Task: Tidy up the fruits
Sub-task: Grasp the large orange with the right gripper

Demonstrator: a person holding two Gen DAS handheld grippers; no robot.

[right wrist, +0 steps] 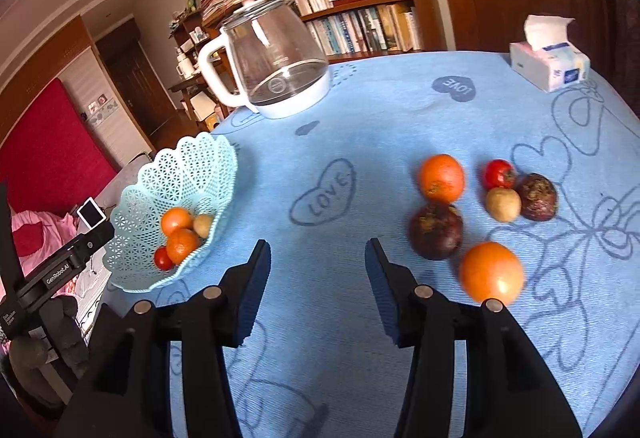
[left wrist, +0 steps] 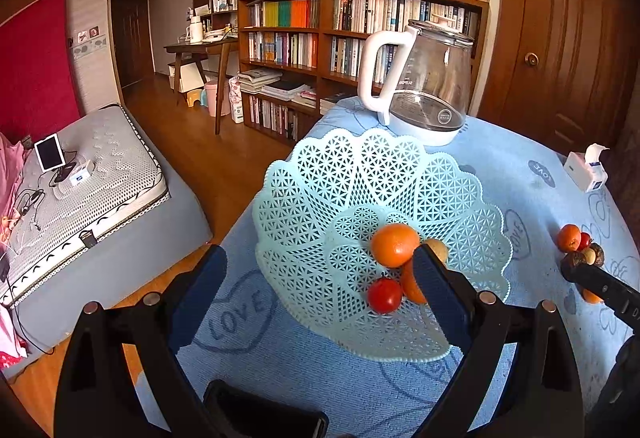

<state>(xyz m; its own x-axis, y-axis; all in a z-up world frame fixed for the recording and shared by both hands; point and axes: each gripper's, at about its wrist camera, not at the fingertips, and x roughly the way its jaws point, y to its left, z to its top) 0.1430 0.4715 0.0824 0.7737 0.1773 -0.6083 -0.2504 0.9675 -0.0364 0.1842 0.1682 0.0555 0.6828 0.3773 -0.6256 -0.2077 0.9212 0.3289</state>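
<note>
A pale blue lattice basket stands at the table's left edge, holding two oranges, a red tomato and a tan fruit. My left gripper hangs open over the basket's near side; its right finger is inside above the fruit and its left finger outside the rim. My right gripper is open and empty above the blue cloth. To its right lie two oranges, two dark purple fruits, a tomato and a tan fruit.
A glass kettle with a white handle stands at the back of the table behind the basket. A tissue box sits at the far right. The table edge drops to a wooden floor and a bed on the left.
</note>
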